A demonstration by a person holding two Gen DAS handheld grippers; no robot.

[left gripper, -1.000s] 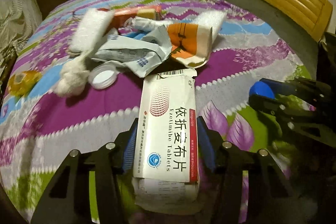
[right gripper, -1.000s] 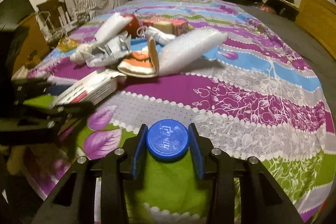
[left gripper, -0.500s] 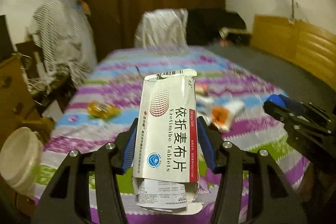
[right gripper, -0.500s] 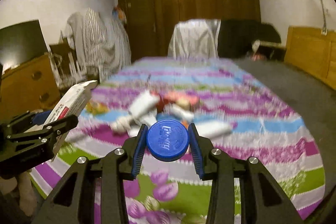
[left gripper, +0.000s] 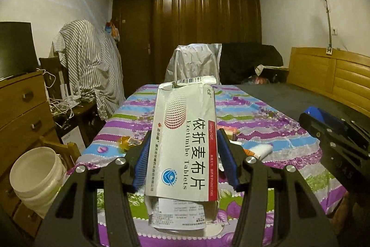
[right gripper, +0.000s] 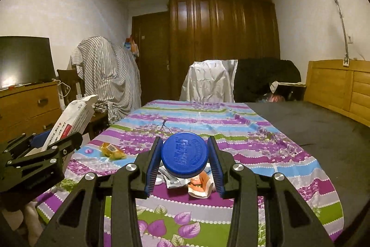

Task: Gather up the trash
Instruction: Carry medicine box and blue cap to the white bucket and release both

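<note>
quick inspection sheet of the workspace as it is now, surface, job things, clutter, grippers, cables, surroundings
surface: bed with floral striped sheet, dark blanket along its right side
job's things: tablet box and blue bottle cap held off the bed; orange wrapper and torn packaging lie on the sheet
clutter: white bucket left of the bed
grippers: left gripper shut on the box; right gripper shut on the cap
cables: white cables tangled beside the dresser
surroundings: wardrobe, dresser, draped chairs, wooden headboard

Dim warm light, sharp (fisheye-bowed edges)
</note>
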